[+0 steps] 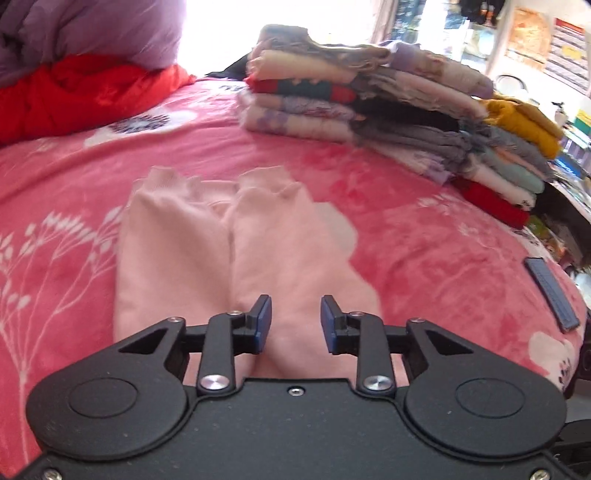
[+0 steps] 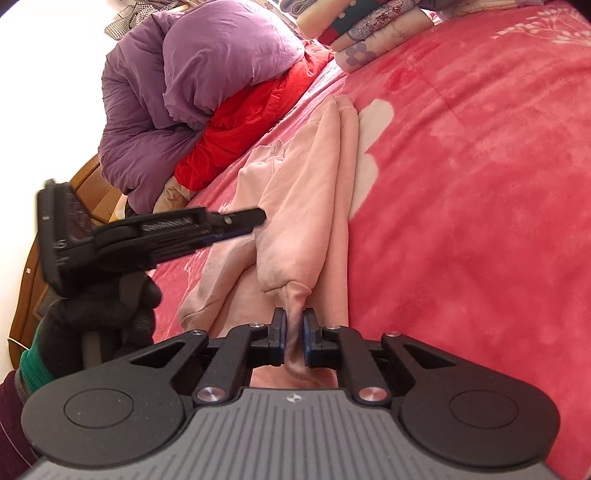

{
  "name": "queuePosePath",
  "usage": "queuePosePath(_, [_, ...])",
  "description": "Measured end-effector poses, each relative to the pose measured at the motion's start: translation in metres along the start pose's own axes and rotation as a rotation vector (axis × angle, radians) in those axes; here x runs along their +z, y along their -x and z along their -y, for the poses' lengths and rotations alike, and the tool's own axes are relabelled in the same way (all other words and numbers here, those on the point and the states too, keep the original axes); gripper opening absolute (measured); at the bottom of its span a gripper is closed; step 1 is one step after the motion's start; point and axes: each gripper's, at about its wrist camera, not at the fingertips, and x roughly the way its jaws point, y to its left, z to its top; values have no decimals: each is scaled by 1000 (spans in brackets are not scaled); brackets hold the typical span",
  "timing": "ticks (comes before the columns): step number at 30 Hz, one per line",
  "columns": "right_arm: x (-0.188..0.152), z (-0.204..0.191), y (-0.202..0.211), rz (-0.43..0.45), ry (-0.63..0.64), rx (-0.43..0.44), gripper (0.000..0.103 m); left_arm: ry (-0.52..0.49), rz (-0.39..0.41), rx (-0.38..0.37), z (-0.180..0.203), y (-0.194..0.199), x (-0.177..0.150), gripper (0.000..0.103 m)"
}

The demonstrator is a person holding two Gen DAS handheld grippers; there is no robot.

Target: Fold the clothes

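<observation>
Right at my fingertips, my right gripper (image 2: 294, 334) has its jaws nearly closed, pinching a bunched fold of the pink garment (image 2: 303, 206); the pinched bit runs down behind the fingers, so I can't see how much cloth is caught. My left gripper (image 1: 296, 323) has its jaws partly apart with nothing clamped: the garment lies under and between the pads (image 1: 263, 325), not pressed. From the right wrist view that left gripper shows side-on and blurred, held by my gloved hand (image 2: 107, 310) (black glove, green cuff), and there is raised lettering on its side I can't read.

The pink garment lies on the pink floral blanket (image 1: 424, 240), folded lengthwise into two long side-by-side parts, ribbed cuffs at the far end, soft creases, its near end hidden behind the gripper body.

Further right, a dark flat rectangular object (image 1: 552, 291) lies near the blanket edge; can't tell what it is. Beyond, a stack of folded clothes (image 1: 369, 107) sits on the blanket, well apart from the garment, details smeared. Far left, a red quilt (image 1: 85, 96) with a purple quilt (image 1: 92, 33) on top, both cut off by the frame. Background shelves are overexposed; no readable writing.
</observation>
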Motion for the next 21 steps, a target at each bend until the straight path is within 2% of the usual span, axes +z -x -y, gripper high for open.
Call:
queuePosePath(2, [-1, 0, 4, 6, -6, 3, 14, -32, 6, -42, 9, 1, -4, 28])
queuePosePath(3, [-1, -1, 7, 10, -6, 1, 15, -42, -3, -61, 13, 0, -6, 31])
queuePosePath(4, [-2, -2, 11, 13, -6, -1, 17, -59, -21, -53, 17, -3, -10, 38])
queuePosePath(6, [-5, -6, 21, 22, 5, -8, 28, -95, -29, -29, 21, -2, -16, 39])
queuePosePath(8, [-7, -11, 32, 34, 30, -20, 30, -78, 2, -46, 19, 9, -20, 39])
queuePosePath(9, [-8, -13, 38, 46, 48, -33, 30, -60, 25, -69, 18, 16, -21, 37])
queuePosePath(11, [-9, -15, 49, 86, 70, -68, 29, -62, 24, -104, 22, 25, -27, 36])
queuePosePath(14, [-10, -6, 54, 113, 46, -92, 17, -112, -20, -107, 35, 22, -40, 25])
queuePosePath(17, [-14, 0, 45, 90, 47, -110, 14, -122, -71, -80, 42, 3, -52, 22])
queuePosePath(21, [-22, -4, 24, 23, 89, -151, 13, -108, -68, -53, 42, 0, -57, 22])
